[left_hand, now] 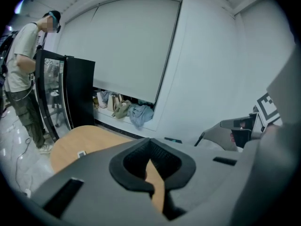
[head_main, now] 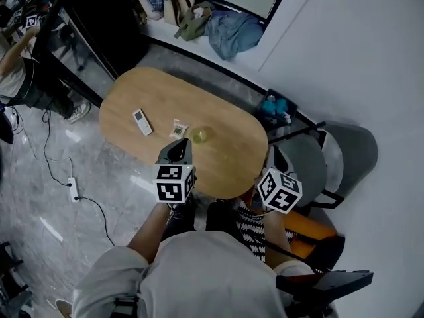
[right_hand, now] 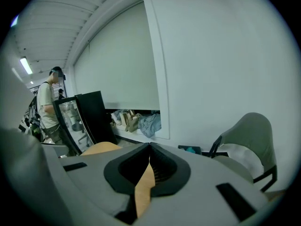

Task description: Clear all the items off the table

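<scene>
Left gripper (head_main: 179, 144) near white remote (head_main: 142, 122), clear packet (head_main: 177, 129), yellowish round object (head_main: 199, 135)

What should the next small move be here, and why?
Probably open the left claw and ease it toward the yellowish item just ahead: it is shut and empty, while the remote, the packet and that item all lie on the table.
</scene>
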